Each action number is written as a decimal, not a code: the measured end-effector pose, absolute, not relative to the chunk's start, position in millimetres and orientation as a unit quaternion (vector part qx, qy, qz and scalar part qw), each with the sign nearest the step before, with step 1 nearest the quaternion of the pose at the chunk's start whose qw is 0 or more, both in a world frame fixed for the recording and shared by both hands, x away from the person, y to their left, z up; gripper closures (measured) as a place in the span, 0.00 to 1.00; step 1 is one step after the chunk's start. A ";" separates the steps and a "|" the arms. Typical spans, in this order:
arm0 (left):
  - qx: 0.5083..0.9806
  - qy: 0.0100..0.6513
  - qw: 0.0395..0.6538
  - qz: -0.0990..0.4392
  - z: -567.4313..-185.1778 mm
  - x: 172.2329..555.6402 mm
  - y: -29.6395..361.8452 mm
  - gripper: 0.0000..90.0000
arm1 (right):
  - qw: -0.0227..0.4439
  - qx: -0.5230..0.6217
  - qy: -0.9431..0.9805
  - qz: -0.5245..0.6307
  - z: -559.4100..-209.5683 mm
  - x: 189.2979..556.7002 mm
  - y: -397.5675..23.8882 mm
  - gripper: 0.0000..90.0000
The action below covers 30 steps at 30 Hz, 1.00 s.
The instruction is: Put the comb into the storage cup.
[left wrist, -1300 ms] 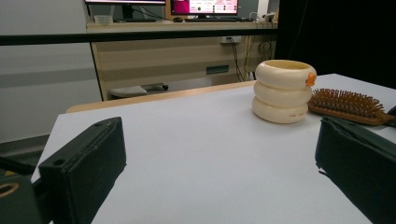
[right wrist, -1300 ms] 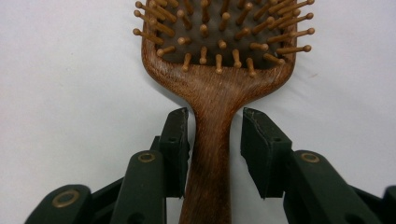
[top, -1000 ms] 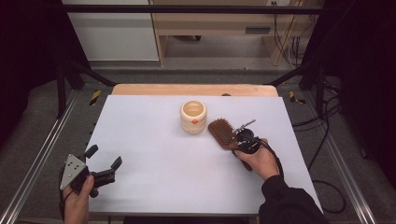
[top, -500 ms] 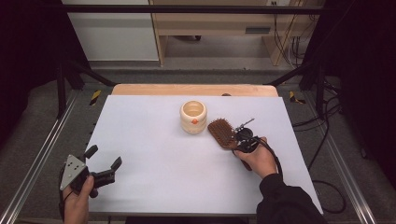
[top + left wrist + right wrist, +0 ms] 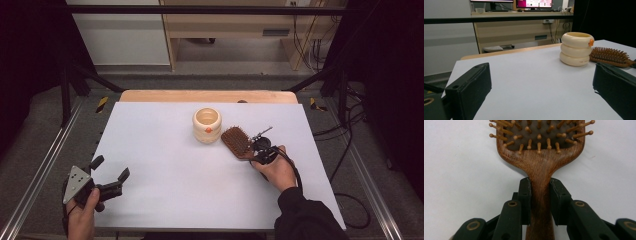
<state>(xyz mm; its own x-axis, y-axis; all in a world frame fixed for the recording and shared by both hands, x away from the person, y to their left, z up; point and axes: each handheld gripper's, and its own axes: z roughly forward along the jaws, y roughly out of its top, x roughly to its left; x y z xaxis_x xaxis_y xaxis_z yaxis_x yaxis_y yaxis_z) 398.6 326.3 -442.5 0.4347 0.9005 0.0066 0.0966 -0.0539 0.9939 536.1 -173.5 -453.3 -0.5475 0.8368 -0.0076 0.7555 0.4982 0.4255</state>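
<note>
Two jaws of your right gripper (image 5: 540,202) are clamped on the wooden hairbrush (image 5: 238,142) handle, brush flat on the table (image 5: 165,165) beside the cream cup (image 5: 207,125). Expect it light, rigid; grip the narrow neck. Left gripper (image 5: 107,170) stands released.

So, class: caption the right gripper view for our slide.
Right gripper clamps brown wooden paddle hairbrush by its handle.

Small dark lettering runs along the lowest ring of the cream cup (image 5: 576,49) in the left gripper view, but it is too small to read. The bright screens (image 5: 534,3) on the far desk carry marks that are too blurred to make out.
</note>
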 end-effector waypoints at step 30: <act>0.626 0.412 0.572 0.334 -438.0 399.0 311.1 0.02 | 0.162 0.457 0.776 0.405 -428.6 492.2 -199.9 0.81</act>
